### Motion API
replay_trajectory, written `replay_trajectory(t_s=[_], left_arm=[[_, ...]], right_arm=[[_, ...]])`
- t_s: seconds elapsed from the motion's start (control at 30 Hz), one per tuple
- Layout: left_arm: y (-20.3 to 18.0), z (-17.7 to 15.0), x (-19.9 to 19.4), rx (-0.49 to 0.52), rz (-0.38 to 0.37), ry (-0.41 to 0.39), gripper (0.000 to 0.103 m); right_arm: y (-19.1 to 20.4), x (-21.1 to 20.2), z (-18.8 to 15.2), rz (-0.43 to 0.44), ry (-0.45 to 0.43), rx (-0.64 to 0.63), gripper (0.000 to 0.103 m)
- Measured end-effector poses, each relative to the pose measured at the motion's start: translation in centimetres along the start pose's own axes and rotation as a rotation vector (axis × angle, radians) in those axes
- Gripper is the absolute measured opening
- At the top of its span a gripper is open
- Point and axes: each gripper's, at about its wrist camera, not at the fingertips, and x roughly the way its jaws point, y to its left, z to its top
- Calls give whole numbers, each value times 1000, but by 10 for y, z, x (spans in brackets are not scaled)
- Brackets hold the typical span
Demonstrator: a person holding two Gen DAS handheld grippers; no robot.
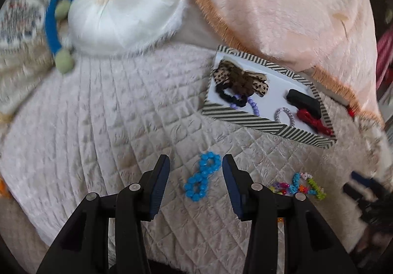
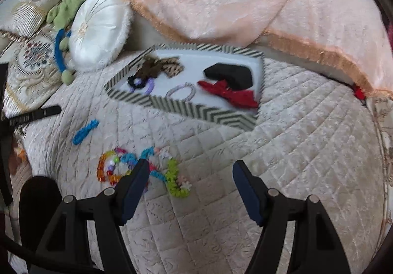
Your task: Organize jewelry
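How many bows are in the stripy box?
2: a leopard-print bow at the far-left end of the striped box, and a red bow at the right end. Others may be hidden.

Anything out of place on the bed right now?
Yes. The blue bead bracelet and a tangle of multicolored bracelets lie loose on the quilt, outside the striped tray that holds the other accessories. Both claws are open and empty.

Both wrist views overlook striped tray (image 1: 245, 119)
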Motion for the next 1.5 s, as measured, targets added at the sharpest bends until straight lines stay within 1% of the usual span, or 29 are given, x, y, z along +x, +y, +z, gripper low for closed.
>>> replay_trajectory(t_s=[0.03, 0.1, 0.13, 0.17, 0.2, 0.27, 0.3, 0.33, 0.4, 0.5, 0.53, 0.6, 0.7, 0.73, 0.77, 0.8, 0.83, 0.87, 0.93, 0.97, 1.0, 1.03, 1.1, 1.17, 1.27, 1.4, 1.5], left_arm=[[7, 1, 2, -22, -13, 13, 31], [18, 2, 8, -62, -27, 30, 31], [21, 2, 11, -74, -31, 42, 32], [23, 1, 15, -82, -37, 58, 32], [24, 0, 21, -88, -49, 74, 32], [26, -2, 27, -102, -54, 86, 32], [26, -3, 32, -104, -58, 102, 32], [24, -3, 35, -101, -64, 116, 32], [19, -3, 41, -78, -67, 131, 32], [6, -5, 53, -13, -35, 158, 33], [-1, -7, 60, 27, -18, 172, 33], [-14, -9, 74, 101, 39, 194, 33], [-22, -9, 89, 126, 57, 215, 33], [-21, -8, 89, 119, 55, 206, 32], [-20, -6, 89, 101, 42, 190, 19], [-17, -3, 90, 82, 32, 184, 10], [-15, -1, 91, 71, 31, 184, 2], [-14, 0, 91, 63, 24, 182, 0], [-13, 2, 92, 68, 25, 177, 0], [-13, 2, 90, 73, 26, 174, 0], [-14, 2, 87, 83, 24, 166, 0], [-16, 2, 84, 89, 17, 161, 0], [-17, 3, 75, 91, 1, 143, 0], [-17, 7, 62, 92, -19, 118, 0], [-19, 17, 44, 91, -42, 80, 0], [-29, 31, 25, 99, -67, 36, 0], [-40, 42, 13, 120, -65, 4, 0]], right_arm=[[1, 4, -2, 14, 4, -12, 69], [3, 11, -5, 37, 15, -28, 58], [4, 14, -5, 50, 23, -33, 55], [6, 17, -6, 62, 30, -39, 46], [7, 19, -6, 70, 37, -44, 39], [12, 23, -6, 95, 45, -51, 39], [16, 24, -5, 123, 48, -53, 39], [21, 27, -3, 162, 54, -60, 39], [29, 31, -1, 199, 62, -72, 39], [42, 37, 2, 229, 64, -112, 39], [47, 39, 2, 233, 66, -130, 39], [56, 43, 2, 231, 79, -171, 39], [68, 49, 4, 237, 87, -216, 39], [72, 52, 6, 241, 88, -229, 39], [74, 54, 6, 241, 90, -240, 39], [78, 58, 9, 237, 93, -257, 39], [83, 64, 13, 234, 100, -277, 39], [85, 67, 16, 235, 102, -285, 36], [92, 80, 23, 258, 122, -312, 26], [95, 84, 24, 259, 136, -323, 13], [96, 92, 24, 251, 163, -333, 7], [95, 97, 24, 250, 180, -326, 7], [91, 92, 25, 268, 166, -303, 5], [83, 72, 31, 303, 107, -248, 4], [74, 45, 40, 333, 48, -203, 4], [70, 15, 55, 330, -23, -202, 4], [63, -2, 69, 317, -76, -187, 4]])
